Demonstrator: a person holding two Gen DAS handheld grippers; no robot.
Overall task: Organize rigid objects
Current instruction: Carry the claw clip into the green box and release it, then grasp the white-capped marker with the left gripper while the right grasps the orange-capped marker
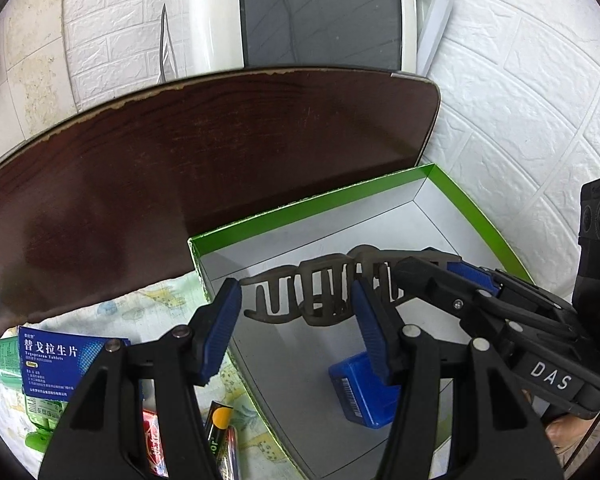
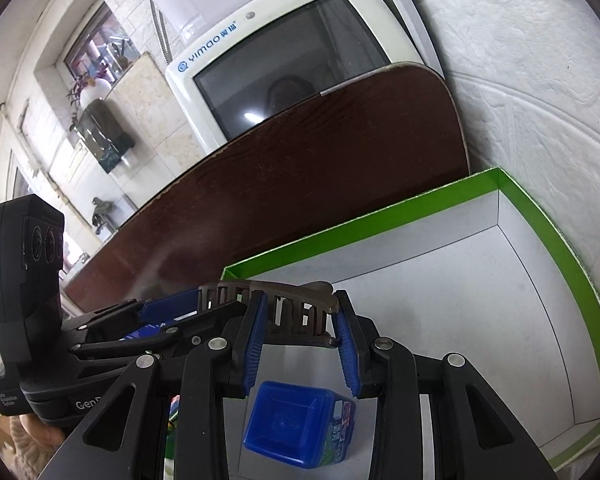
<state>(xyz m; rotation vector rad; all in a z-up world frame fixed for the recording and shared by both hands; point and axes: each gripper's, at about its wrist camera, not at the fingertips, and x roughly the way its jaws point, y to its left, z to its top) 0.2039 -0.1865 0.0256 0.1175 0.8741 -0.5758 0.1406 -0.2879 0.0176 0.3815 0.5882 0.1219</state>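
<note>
Now the right gripper (image 2: 302,330) clamps one end of the hair clip (image 2: 268,304) over the green box (image 2: 556,224); the left gripper (image 1: 296,316) is half open, empty. Lower gently beside the blue case (image 2: 300,428), then release.

Probably a home kitchen: tiled wall (image 2: 40,128), window (image 2: 96,46) with plants, white appliance (image 2: 268,60) behind a worn wooden table (image 1: 220,152).

One hair claw (image 1: 332,292), one blue container (image 2: 300,428), one green-rimmed box (image 2: 540,216), two grippers.

Left of the left gripper (image 1: 296,320) lie one blue tablet carton (image 1: 56,354), two batteries (image 1: 220,432) and one red packet (image 1: 154,440); the right gripper (image 2: 300,344) makes the second.
</note>
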